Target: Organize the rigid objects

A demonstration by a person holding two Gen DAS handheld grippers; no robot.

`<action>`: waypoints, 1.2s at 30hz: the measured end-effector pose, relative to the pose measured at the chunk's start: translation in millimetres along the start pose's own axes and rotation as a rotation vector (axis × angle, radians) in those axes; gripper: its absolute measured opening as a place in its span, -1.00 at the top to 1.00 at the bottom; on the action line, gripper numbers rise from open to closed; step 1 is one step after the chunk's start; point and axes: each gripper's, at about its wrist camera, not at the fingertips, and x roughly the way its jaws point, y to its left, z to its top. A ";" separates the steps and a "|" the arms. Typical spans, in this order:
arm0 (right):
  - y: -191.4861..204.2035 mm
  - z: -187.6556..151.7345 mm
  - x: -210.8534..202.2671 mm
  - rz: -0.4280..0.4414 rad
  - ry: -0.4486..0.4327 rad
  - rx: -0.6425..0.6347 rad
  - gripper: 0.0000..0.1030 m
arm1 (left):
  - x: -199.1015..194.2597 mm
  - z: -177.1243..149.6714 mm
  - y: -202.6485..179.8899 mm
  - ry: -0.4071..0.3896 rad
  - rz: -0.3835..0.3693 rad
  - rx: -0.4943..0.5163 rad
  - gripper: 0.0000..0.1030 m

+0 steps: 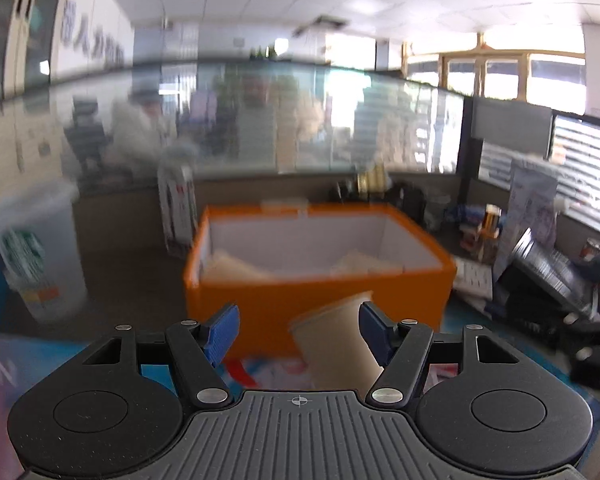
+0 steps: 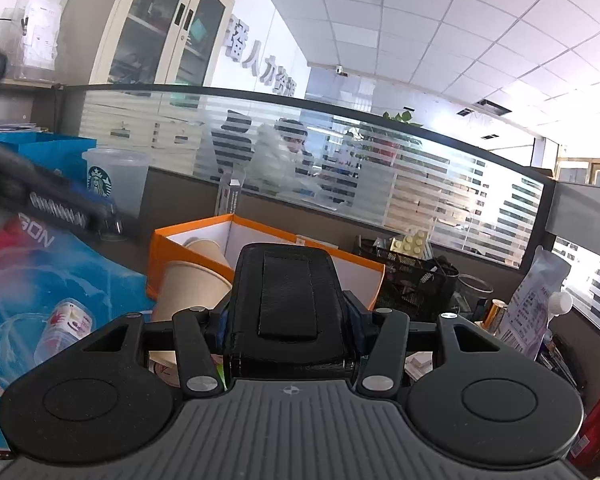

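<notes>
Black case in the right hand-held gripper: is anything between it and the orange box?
Nothing visible blocks it. The black case is clamped in the right hand-held gripper, and the orange box lies open just beyond it. A paper cup lies off to the left, outside the box.

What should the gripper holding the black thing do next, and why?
Probably carry it forward and lower it into the orange box. The right gripper is shut on the black case, the box stands open just ahead, and a paper cup already lies inside.
</notes>
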 end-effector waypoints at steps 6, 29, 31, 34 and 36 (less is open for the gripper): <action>-3.3 -2.0 4.6 -0.005 0.006 0.009 0.05 | 49.7 -20.4 -8.0 0.111 -0.065 -0.085 -0.36; -15.1 -4.8 11.5 -0.016 0.017 0.037 0.05 | 67.1 -9.6 -23.7 0.083 -0.050 -0.094 -0.21; -13.5 -2.6 9.7 -0.016 0.011 0.033 0.05 | 57.2 -4.4 -24.4 0.058 -0.050 -0.084 -0.21; -10.3 2.2 7.6 -0.016 0.001 0.021 0.05 | 42.0 2.5 -26.5 0.018 -0.048 -0.062 -0.21; -8.3 6.0 5.7 -0.018 -0.008 0.014 0.05 | 33.0 6.7 -27.2 -0.007 -0.047 -0.051 -0.22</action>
